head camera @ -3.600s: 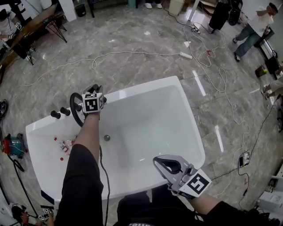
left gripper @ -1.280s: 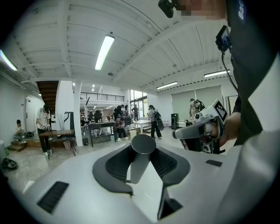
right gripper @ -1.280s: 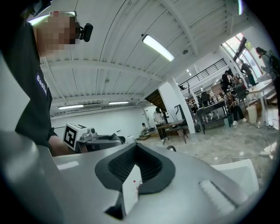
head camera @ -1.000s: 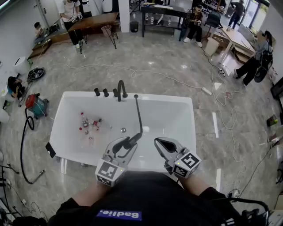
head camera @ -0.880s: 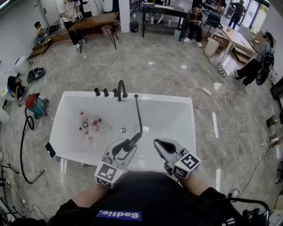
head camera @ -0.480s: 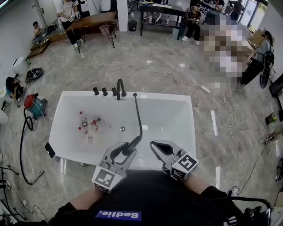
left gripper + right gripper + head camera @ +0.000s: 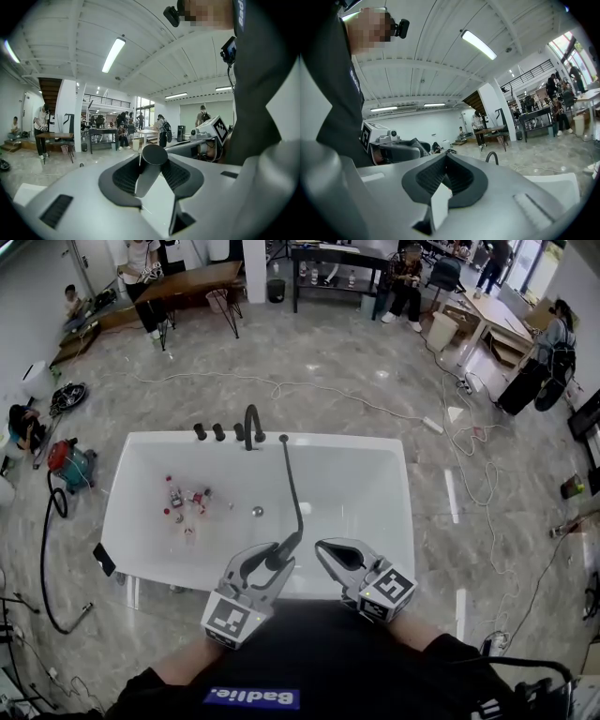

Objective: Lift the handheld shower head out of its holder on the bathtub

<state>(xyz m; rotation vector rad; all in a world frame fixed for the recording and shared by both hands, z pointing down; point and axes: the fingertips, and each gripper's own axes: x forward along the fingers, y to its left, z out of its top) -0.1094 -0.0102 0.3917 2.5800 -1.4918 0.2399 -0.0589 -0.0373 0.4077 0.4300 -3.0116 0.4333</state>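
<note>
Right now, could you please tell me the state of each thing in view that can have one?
Shower head: lifted off the bathtub rim, gripped in the left claw.
Left claw: shut on the shower head.
Right claw: shut, empty.
Hose: runs from the far rim to the shower head.
Bathtub: no water visible; small items scattered on its bottom.

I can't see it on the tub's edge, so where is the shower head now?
In the head view, the shower head sits clamped in the left hand-held gripper, over the bathtub's near rim.
</note>
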